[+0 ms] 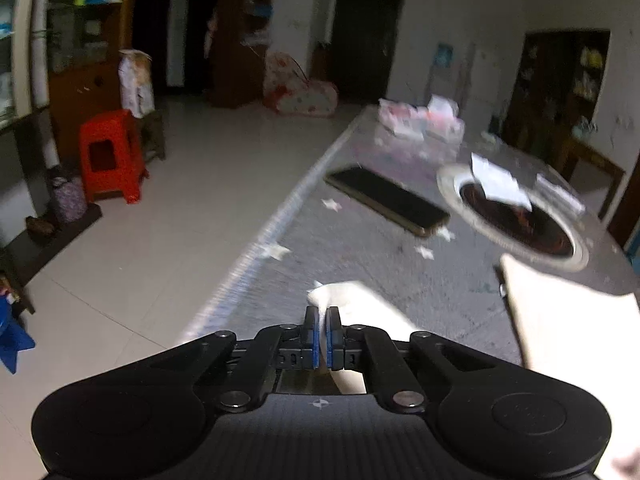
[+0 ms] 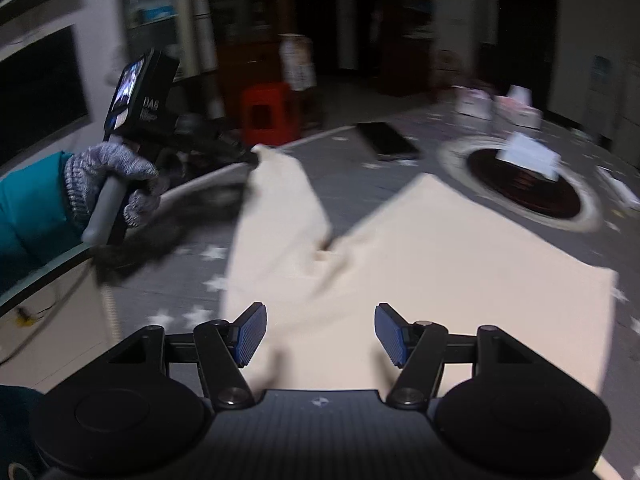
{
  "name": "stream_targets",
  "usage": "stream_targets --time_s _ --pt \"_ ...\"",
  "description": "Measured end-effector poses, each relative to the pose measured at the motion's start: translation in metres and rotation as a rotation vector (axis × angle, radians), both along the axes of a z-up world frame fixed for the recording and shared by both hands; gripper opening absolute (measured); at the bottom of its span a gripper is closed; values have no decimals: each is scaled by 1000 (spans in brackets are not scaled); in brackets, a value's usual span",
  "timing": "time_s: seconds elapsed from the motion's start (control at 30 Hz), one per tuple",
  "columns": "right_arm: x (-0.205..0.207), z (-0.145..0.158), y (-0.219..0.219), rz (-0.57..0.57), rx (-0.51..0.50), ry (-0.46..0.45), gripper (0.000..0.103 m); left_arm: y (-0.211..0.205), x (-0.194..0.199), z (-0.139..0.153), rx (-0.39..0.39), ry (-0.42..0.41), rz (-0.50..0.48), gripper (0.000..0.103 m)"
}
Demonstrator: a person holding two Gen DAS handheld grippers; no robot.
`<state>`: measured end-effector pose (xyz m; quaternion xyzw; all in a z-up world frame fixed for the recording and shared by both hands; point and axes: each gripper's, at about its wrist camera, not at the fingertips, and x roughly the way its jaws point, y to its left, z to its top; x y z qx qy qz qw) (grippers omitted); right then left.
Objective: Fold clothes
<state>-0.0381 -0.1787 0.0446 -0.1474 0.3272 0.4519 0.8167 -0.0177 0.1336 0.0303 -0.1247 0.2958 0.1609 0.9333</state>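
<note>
Pinching cream garment (image 2: pixel 420 248) corner, left gripper (image 1: pixel 322 332), right gripper (image 2: pixel 320 334) spread wide above it

Dim room: white tiled floor (image 1: pixel 168 208), red stool (image 1: pixel 110 156), dark doorways (image 1: pixel 364 40).

I've got a cream garment (image 2: pixel 420 264) on a grey tablecloth (image 2: pixel 200 276) scattered with white stars. My blue finger pads (image 2: pixel 250 334) sit in black linkages (ribbed texture on them). Red plastic stool (image 1: pixel 110 156) off the table, black phone (image 1: pixel 388 200) on it, teal sleeve (image 2: pixel 28 212) above a grey-and-white knit glove (image 2: pixel 116 180).
</note>
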Motion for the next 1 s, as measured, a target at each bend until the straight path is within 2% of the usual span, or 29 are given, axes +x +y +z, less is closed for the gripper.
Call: stream_targets --time_s 0.17,0.37,0.43,0.53,0.6,0.73,0.83,1.0 --pt "-10 -8 31 109 13 24 61 4 -40 17 46 -57 37 4" --pt "-12 -30 54 163 -3 101 60 18 -37 -8 42 36 86 3" --pt "-14 -36 57 173 -15 126 60 21 -44 -5 30 18 103 4" --pt "-19 -38 57 197 -18 127 60 19 -52 4 67 -10 122 3" --pt "-21 -38 55 202 -12 132 60 21 -52 1 60 8 122 4" --pt "-22 -28 42 154 33 137 60 24 -45 -17 43 92 123 5" --pt "-21 -15 18 79 68 120 60 29 -46 -23 30 112 135 9" --pt "-16 -7 -40 -136 100 112 60 31 -48 -19 57 114 156 9"
